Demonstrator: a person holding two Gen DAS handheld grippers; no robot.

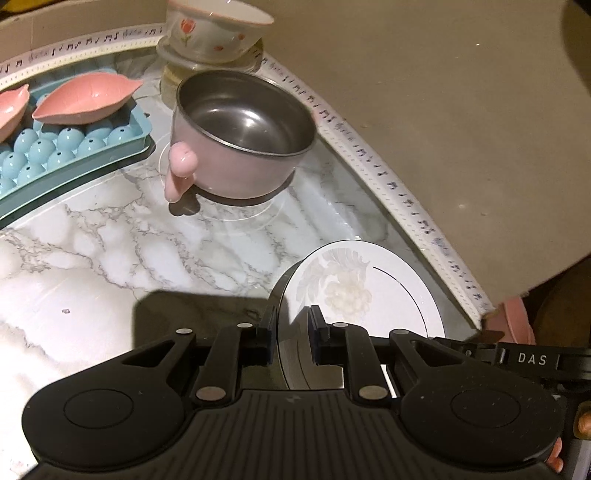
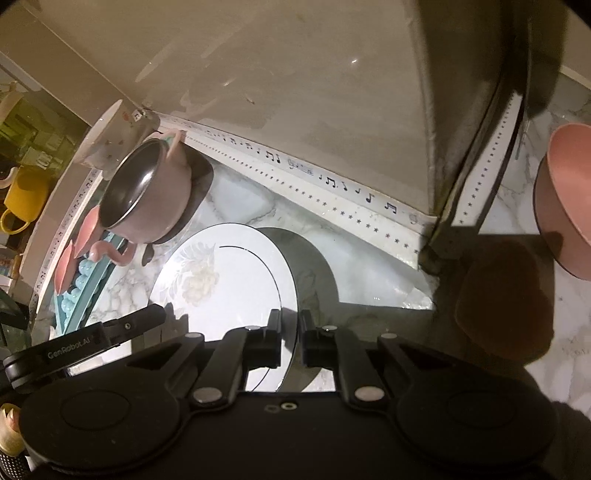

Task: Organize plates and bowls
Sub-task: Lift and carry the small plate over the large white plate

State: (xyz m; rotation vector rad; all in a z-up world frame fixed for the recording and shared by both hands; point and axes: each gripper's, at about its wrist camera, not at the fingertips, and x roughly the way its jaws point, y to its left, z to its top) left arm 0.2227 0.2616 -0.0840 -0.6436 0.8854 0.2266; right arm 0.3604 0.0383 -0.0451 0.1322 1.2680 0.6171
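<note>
Nearest you, both tongs are on the same white plate point(image 1: 364, 291). The left gripper point(image 1: 292, 334) has its fingers close together astride the plate's left rim, and the right gripper point(image 2: 289, 338) straddles the opposite rim edge-on. Both look clamped on it, tho the actual pad contact is hard to confirm. The plate is tilted, held up over the marble counter point(image 1: 110, 236) near the right corner, by the trim strip w/ music notes point(image 1: 373, 155).

How to do this step well:
- Keep both grips even, since glazed china slips & a twist from one side could lever the rim out of the other.
- Move both hands together at the same speed & keep the plate's angle steady.
- Watch the pink bowl point(image 1: 240, 136) w/ the steel lining just beyond; it sits on a clear glass plate point(image 1: 236, 216), and its handle pokes toward you.
- Set one edge down first, then lower flat before letting go.
- Farther back, a tulip bowl point(image 1: 214, 26) sits on a stack, so that's prob the bowl spot.
- At far left, leaf-shaped pink dishes point(image 1: 88, 98) rest on a blue tray point(image 1: 136, 127).
- A pink bowl point(image 2: 565, 206) stands apart at far right.

Writing: "DAS" on the arm seen in the left view; "GenRobot.AI" on the one in the right view.
</note>
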